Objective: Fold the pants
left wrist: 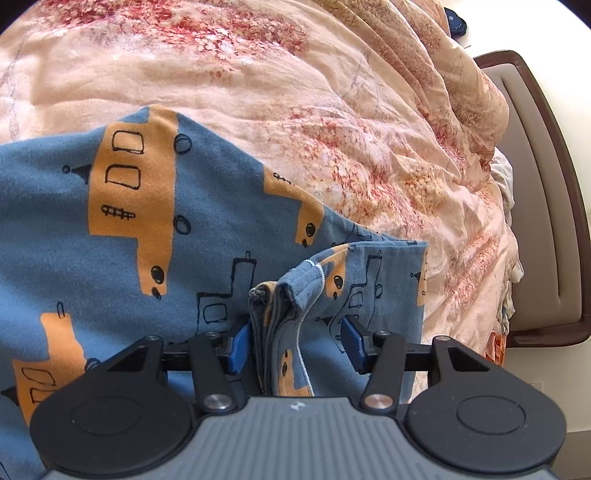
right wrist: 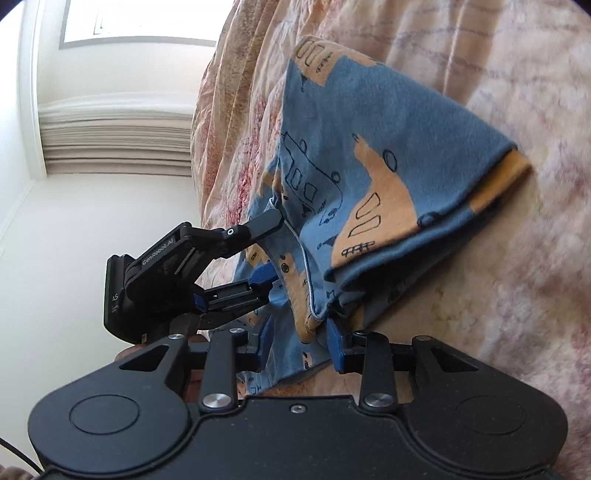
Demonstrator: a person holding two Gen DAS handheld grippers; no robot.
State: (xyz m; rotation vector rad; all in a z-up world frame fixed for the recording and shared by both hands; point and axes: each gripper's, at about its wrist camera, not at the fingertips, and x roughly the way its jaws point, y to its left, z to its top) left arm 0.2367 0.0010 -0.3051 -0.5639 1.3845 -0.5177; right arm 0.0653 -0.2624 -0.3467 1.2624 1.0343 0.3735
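A bed carries a peach floral quilt (left wrist: 258,92) with a brown-framed padded headboard (left wrist: 546,192) at its end. White walls (right wrist: 74,229) and a bright window (right wrist: 136,22) stand beside it, above a ribbed white moulding (right wrist: 114,144).

A bed with a rumpled peach floral quilt (left wrist: 258,92) carries folded blue-and-orange printed pants (left wrist: 207,206)

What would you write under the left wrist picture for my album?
Open left gripper straddles bunched blue cotton pants with orange trucks on a peach floral quilt.
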